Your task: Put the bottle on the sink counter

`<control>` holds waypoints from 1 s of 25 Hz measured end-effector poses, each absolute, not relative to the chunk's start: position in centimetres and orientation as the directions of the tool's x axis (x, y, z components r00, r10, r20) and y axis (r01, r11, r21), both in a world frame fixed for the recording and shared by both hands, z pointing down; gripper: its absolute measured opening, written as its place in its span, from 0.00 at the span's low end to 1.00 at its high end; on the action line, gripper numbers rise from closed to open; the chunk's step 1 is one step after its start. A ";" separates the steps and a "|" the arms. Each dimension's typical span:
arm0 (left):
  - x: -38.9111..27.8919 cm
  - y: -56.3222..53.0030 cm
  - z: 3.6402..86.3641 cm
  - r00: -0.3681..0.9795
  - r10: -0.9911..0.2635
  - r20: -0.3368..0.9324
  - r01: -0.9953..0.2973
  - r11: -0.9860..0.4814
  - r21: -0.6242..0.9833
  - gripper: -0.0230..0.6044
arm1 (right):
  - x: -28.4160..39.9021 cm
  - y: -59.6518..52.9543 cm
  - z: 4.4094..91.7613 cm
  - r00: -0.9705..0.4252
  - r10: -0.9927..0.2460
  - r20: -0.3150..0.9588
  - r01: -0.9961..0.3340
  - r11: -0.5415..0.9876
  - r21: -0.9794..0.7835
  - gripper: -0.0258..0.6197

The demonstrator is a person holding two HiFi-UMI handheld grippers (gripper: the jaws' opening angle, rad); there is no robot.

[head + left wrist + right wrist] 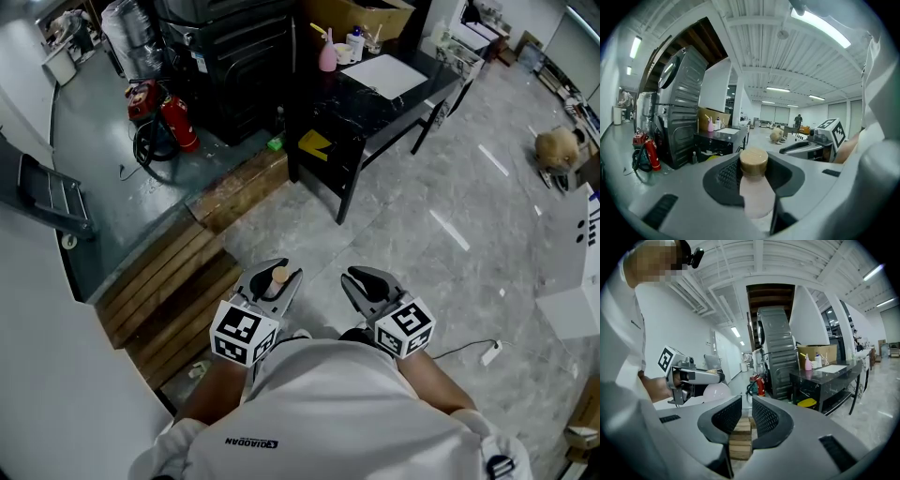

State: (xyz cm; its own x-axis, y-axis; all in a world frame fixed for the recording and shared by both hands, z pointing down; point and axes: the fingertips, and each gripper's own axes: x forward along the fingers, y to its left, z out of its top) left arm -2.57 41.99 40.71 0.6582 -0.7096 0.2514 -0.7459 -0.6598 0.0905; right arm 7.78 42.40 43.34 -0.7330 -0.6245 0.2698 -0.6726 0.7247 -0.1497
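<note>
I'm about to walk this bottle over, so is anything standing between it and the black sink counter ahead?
Nothing visible does. The bottle is held in the left gripper, and only open floor lies between it and the sink counter. The wooden steps sit off to the left.

- Bottle point(753, 187): we find it between the jaws of the left gripper point(283, 272).
- Right gripper point(359, 277): just beside the left one, on its right; both sit low, close in front of the person's chest.
- Wooden steps point(173, 286): on the floor, ahead and left of the grippers, leading up to a raised floor point(112, 202).
- Fire extinguisher point(178, 122): on the raised floor, left of the stacked machine point(230, 56).
- Table point(366, 101): right of the machine, well ahead of us.
- Spray bottle point(327, 52): on the table's far end, with a box point(361, 17) behind it.
- Flat board point(384, 75): on the tabletop, right of the spray bottle.
- Power strip point(490, 352): on the floor, right of the right gripper. We think it is a power strip, but it is small here.
</note>
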 end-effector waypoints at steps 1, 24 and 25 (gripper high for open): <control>-2.6 42.0 40.8 0.659 -0.708 0.255 -0.745 -0.660 0.092 0.24 | 7.7 42.4 43.4 -0.732 -0.623 0.276 -0.673 0.726 -0.143 0.19; -3.6 39.3 42.6 0.651 -0.700 0.295 -0.750 -0.653 0.106 0.24 | 6.9 39.1 43.7 -0.745 -0.610 0.269 -0.662 0.728 -0.181 0.11; -3.7 38.9 42.5 0.650 -0.701 0.295 -0.751 -0.652 0.104 0.24 | 6.8 38.8 43.6 -0.750 -0.605 0.267 -0.656 0.734 -0.176 0.10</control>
